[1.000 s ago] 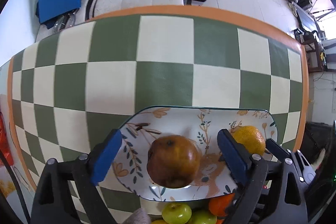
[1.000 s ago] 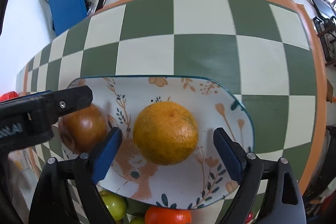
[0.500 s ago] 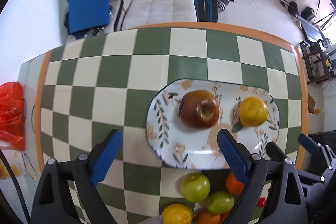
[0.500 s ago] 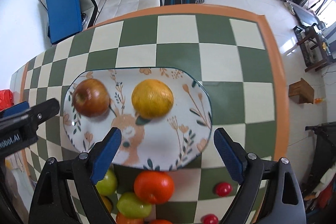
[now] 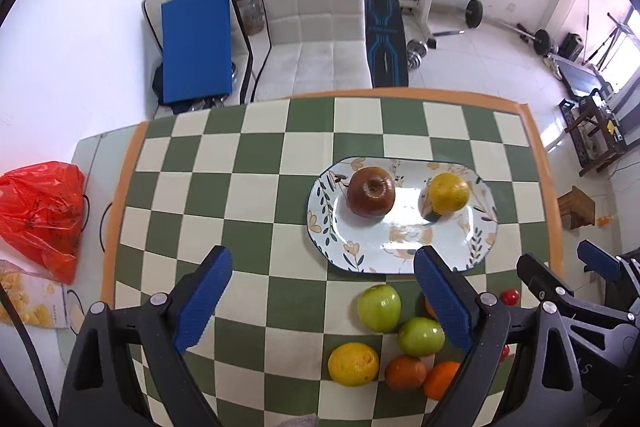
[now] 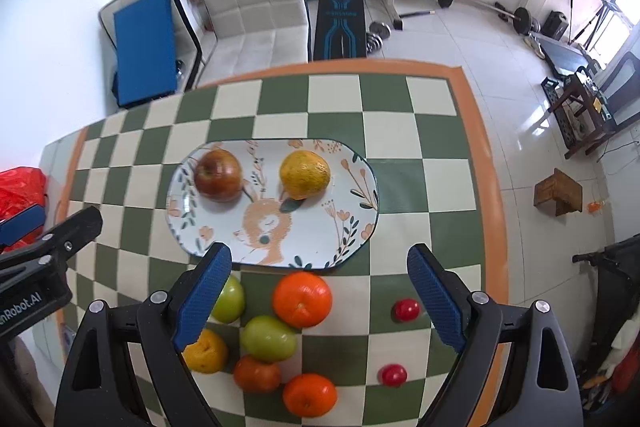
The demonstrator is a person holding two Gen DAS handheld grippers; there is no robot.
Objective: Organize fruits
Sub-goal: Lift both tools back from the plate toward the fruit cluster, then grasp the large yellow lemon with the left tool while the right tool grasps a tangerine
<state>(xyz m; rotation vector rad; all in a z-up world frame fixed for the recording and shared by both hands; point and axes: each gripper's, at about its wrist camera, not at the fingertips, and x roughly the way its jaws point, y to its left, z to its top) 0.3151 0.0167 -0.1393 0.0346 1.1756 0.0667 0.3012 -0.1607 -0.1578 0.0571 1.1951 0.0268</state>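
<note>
While both tools (image 5: pixel 320 303) (image 6: pixel 320 299) spread: bare checks left of plate (image 5: pixel 480 251).

**Two fruits on the plate, the rest loose on the table before it**

The plate (image 6: pixel 362 205) lies on the table (image 6: pixel 400 131), toward its right half. On the plate an apple (image 6: pixel 218 175) sits at the left and an orange (image 6: pixel 305 174) at the right, apart from each other.

Just before the plate's near rim lies a cluster of loose fruit: a tangerine (image 6: pixel 302 299) nearest the rim, a pear (image 6: pixel 229 301) to its left, a second pear (image 6: pixel 268 338) behind those toward the camera, a lemon (image 6: pixel 205 351) at the left, and two more tangerines (image 6: pixel 257 373) (image 6: pixel 309 394) closest to the camera. To the right of the cluster, apart from it, lie two cherry tomatoes (image 6: pixel 406 310) (image 6: pixel 393 375).

Beyond the table's far edge stands a sofa (image 6: pixel 256 3), with a weight bench (image 6: pixel 340 23) to its right.
</note>
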